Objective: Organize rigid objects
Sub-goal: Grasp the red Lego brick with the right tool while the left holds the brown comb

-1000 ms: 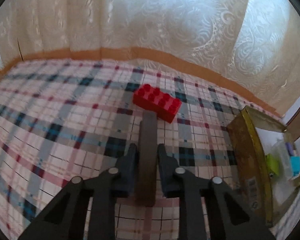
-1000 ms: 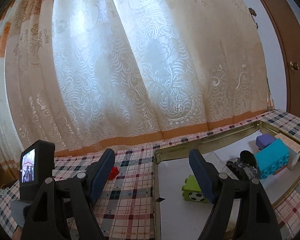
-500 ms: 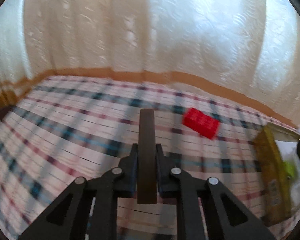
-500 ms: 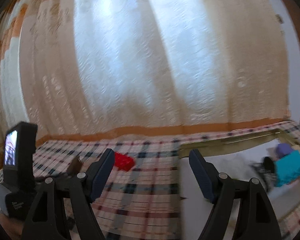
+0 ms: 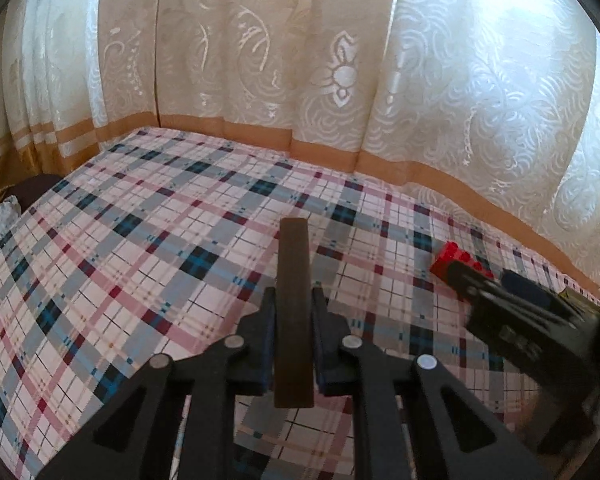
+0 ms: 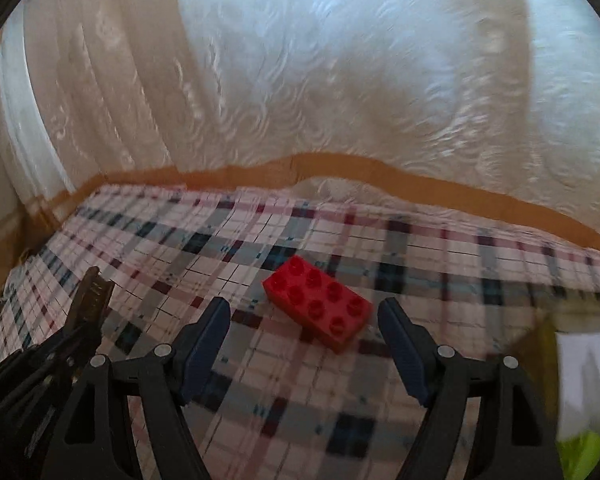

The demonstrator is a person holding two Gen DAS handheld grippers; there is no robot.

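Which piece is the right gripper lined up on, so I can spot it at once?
Start at the plaid tablecloth below the lace curtain. Just ahead of the open right gripper lies a red building brick, flat on the cloth. It is the only loose piece there, with eight round studs on top.

I seem to be working in a home: patterned lace curtains (image 5: 340, 80) hang behind a surface under a plaid cloth (image 5: 160, 240).

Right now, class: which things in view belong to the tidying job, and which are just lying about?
Part of the job:
red brick
dark flat bar, clamped in left gripper
right gripper, open
box

Just there:
plaid cloth
curtain
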